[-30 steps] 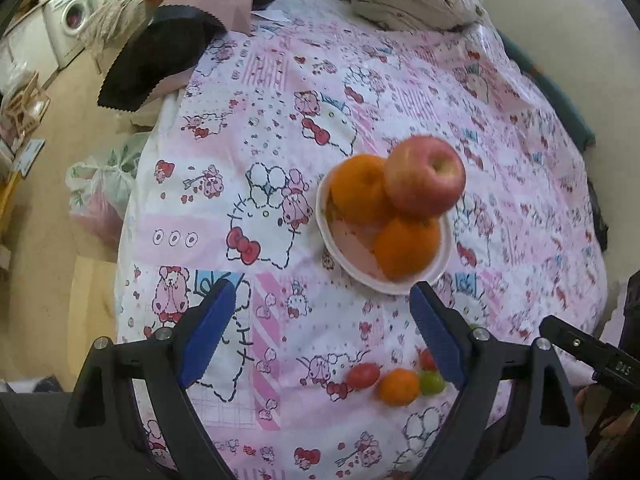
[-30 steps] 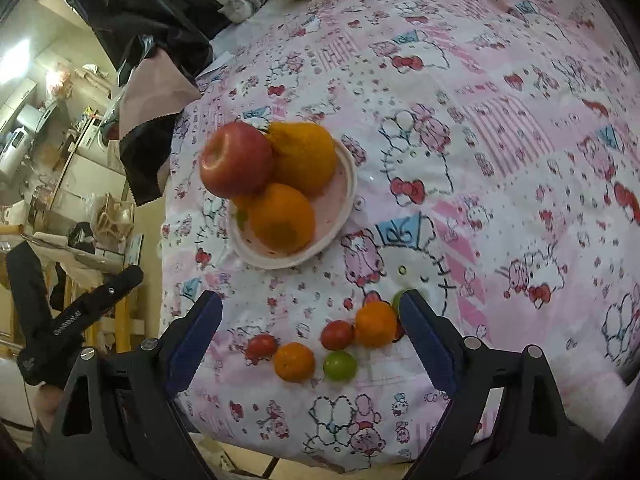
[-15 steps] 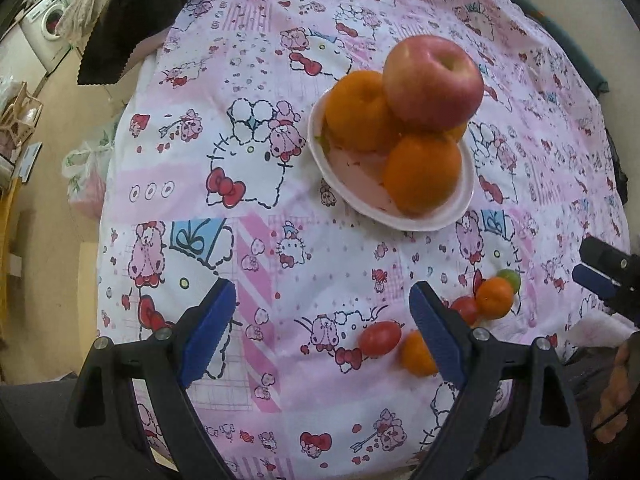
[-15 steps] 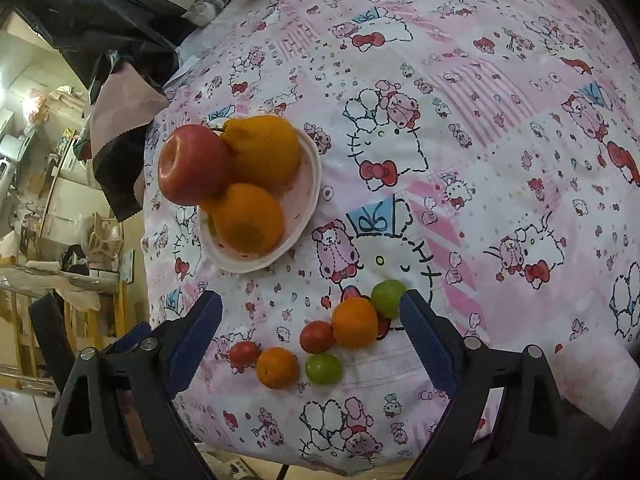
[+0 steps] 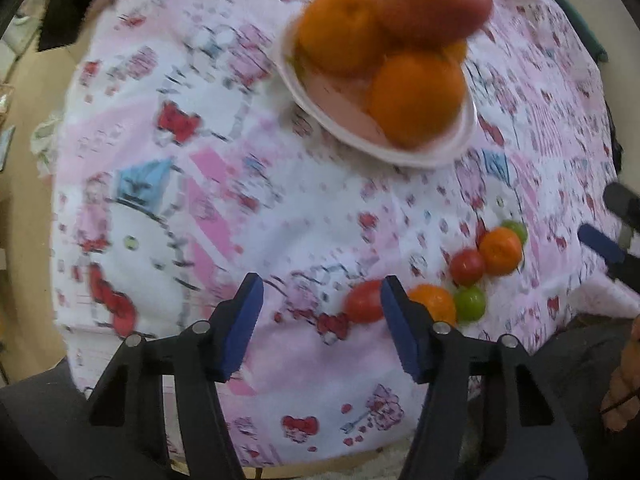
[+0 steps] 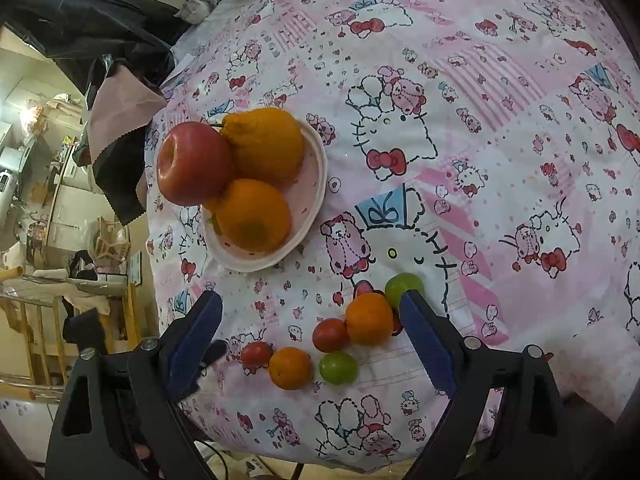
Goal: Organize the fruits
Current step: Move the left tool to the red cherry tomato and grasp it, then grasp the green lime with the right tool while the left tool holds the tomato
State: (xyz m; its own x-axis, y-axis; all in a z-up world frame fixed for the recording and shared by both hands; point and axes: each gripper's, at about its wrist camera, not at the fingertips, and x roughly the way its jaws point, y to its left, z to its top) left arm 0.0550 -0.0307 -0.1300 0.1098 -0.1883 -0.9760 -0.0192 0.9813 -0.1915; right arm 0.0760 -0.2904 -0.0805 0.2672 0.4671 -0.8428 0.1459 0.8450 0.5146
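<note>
A desk covered with a pink-and-white cartoon-cat cloth [image 6: 460, 92] fills both views. In the right wrist view, left of centre, a shallow white bowl with a pink inside [image 6: 314, 184] holds a red apple [image 6: 192, 168] and two large oranges, a knobbly one [image 6: 264, 144] behind and a rounder one [image 6: 252, 220] in front.

Below it, at lower centre of the frame, small fruits lie in a loose cluster on the cloth: a red cherry tomato [image 6: 256, 354], a small orange mandarin [image 6: 290, 368], a green round fruit [image 6: 338, 367], a second red tomato [image 6: 330, 335], a larger mandarin [image 6: 369, 319] and another green fruit [image 6: 402, 285].

The right hand-held gripper [image 6: 312, 336] hangs over this cluster with its blue-padded jaws spread wide, grasping nothing.

In the blurred left wrist view, the left hand-held gripper [image 5: 322, 312] sits at the lower middle of the frame, its jaws closing. The leftmost red tomato [image 5: 362, 302] lies just inside its right pad; no pad presses on it. A dark garment [image 6: 116, 92] lies at the desk's upper left edge.
</note>
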